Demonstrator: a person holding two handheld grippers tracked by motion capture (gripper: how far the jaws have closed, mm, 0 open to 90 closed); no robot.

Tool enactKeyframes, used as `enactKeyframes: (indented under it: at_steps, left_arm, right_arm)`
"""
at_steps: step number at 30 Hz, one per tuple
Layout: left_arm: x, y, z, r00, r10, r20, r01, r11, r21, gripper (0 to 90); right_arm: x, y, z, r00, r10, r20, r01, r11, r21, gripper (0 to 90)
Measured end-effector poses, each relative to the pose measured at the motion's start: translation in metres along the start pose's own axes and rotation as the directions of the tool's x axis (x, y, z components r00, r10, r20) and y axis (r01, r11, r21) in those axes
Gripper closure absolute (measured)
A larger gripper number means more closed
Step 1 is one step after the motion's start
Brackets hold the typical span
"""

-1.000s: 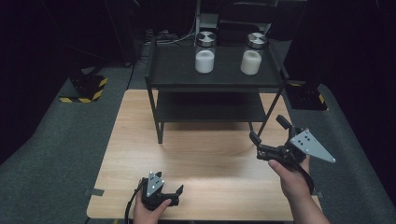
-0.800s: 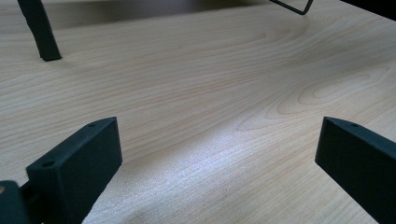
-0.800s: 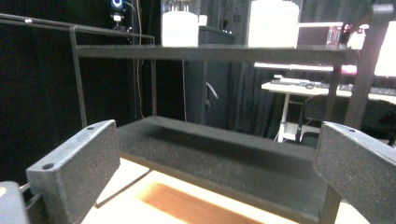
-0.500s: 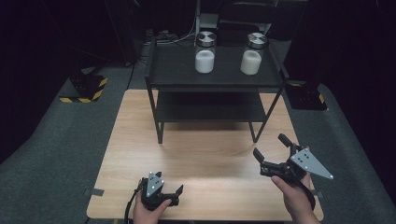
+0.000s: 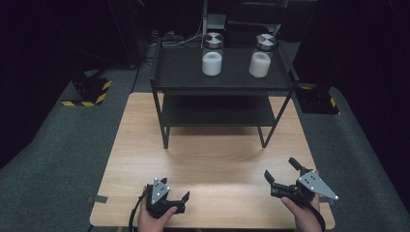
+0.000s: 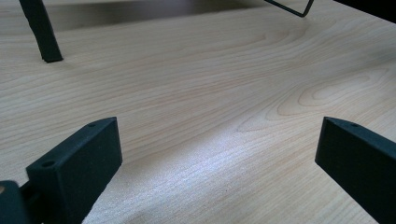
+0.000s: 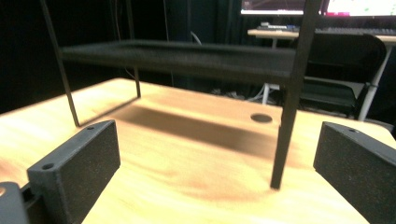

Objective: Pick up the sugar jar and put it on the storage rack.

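Both tools sit low at the frame's bottom edge: left gripper (image 5: 173, 197) jaws spread wide, right gripper (image 5: 282, 175) likewise spread, nothing held. Two jars (image 5: 212, 54) stand upper centre on the black shelf (image 5: 179, 77).

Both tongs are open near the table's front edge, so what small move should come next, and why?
Probably raise the right tongs toward the right jar on the rack's top shelf. Its jaws stand open and empty, it sits on that jar's side, and both jars stand far back, above the table.
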State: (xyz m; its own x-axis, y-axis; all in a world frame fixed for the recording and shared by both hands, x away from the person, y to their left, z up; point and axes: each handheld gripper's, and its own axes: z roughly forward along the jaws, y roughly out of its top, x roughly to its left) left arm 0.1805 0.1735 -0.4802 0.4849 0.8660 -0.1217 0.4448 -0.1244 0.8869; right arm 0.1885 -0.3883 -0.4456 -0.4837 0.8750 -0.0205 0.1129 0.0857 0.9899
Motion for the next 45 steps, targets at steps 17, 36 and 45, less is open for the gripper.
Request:
enactKeyframes:
  at_steps: [17,36,45]
  left_arm:
    - [-0.002,0.000,0.001,1.0000,0.002,-0.004,-0.002,1.0000,-0.001,0.7]
    - [0.001,0.000,0.001,0.9999,-0.010,0.003,0.010,0.9999,0.001,0.7]
    - [0.002,-0.003,-0.001,0.9998,-0.017,0.006,0.018,0.9997,-0.016,0.7]
  right_arm:
    - [-0.006,-0.037,-0.009,0.9976,-0.004,0.069,-0.005,0.992,0.126,0.1]
    - [-0.015,-0.042,-0.018,0.9952,0.010,0.097,-0.029,0.980,0.196,0.1]
    - [-0.014,-0.041,-0.018,0.9940,0.020,0.107,-0.041,0.979,0.198,0.1]
